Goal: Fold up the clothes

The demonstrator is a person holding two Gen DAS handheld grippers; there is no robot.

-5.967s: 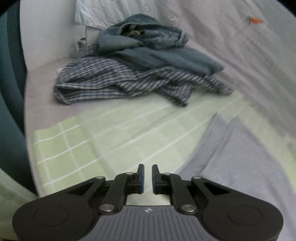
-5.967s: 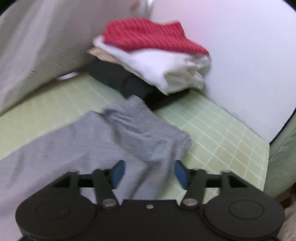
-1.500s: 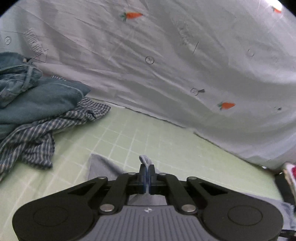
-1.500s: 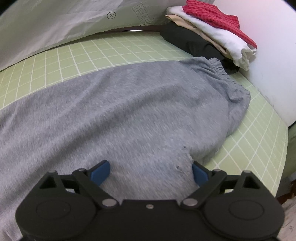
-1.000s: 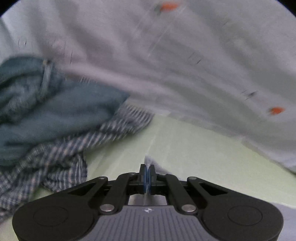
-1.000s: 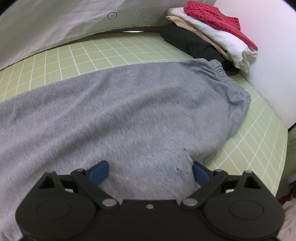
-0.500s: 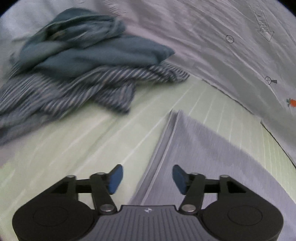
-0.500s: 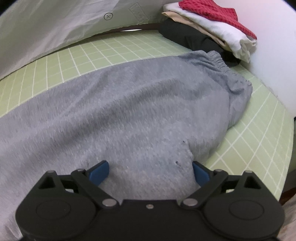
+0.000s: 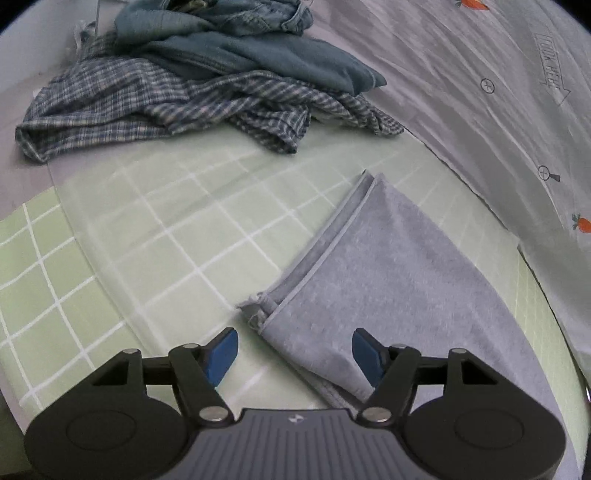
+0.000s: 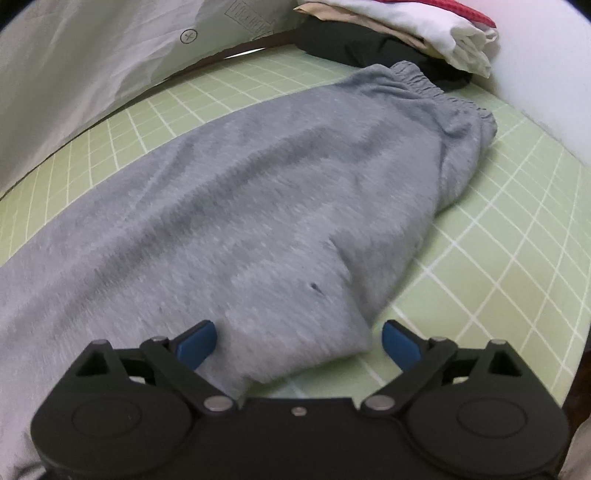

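Observation:
Grey sweatpants lie flat on the green checked mat. In the left wrist view the leg cuffs (image 9: 373, 266) lie stacked one on the other. My left gripper (image 9: 293, 350) is open just above the near cuff corner, holding nothing. In the right wrist view the waist end (image 10: 295, 192) shows, with the elastic waistband (image 10: 443, 92) at the far right. My right gripper (image 10: 299, 341) is open over the near edge of the cloth, jaws wide, holding nothing.
A heap of unfolded clothes, a plaid shirt (image 9: 155, 99) under blue denim (image 9: 251, 55), lies beyond the cuffs. A folded stack (image 10: 399, 26) of black, white and red garments sits past the waistband. A white printed sheet (image 9: 498, 92) hangs behind.
My left gripper held the cuff shut, laid it down toward the heap side, then opened and let go. My right gripper stayed open and drew back slightly toward the near edge.

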